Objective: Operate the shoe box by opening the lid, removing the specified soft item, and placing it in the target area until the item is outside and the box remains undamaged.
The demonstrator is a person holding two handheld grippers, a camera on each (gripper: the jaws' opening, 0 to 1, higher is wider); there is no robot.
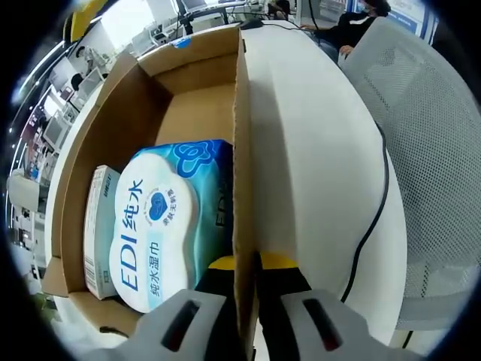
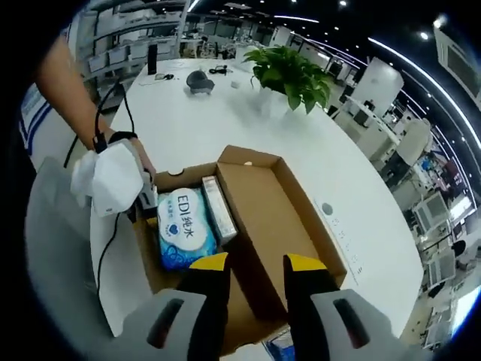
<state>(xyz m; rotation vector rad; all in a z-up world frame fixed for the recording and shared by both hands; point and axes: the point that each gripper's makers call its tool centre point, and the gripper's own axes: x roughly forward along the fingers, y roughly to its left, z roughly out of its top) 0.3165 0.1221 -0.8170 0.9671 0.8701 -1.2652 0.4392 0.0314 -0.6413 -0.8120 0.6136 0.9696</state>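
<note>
Cardboard shoe box (image 2: 263,218) sits open on a white bench (image 2: 225,120), holding two items at one end: one blue-and-white pack of wet wipes (image 2: 183,229), and one slim carton (image 2: 218,207) standing on edge against it. Left tongs (image 1: 244,271) are clamped onto the box's side wall, one jaw inside beside the wipes (image 1: 161,226), one outside. Right tongs (image 2: 255,265) hover above the box, jaws parted and holding nothing. One potted plant (image 2: 289,71) stands farther along the bench.
</note>
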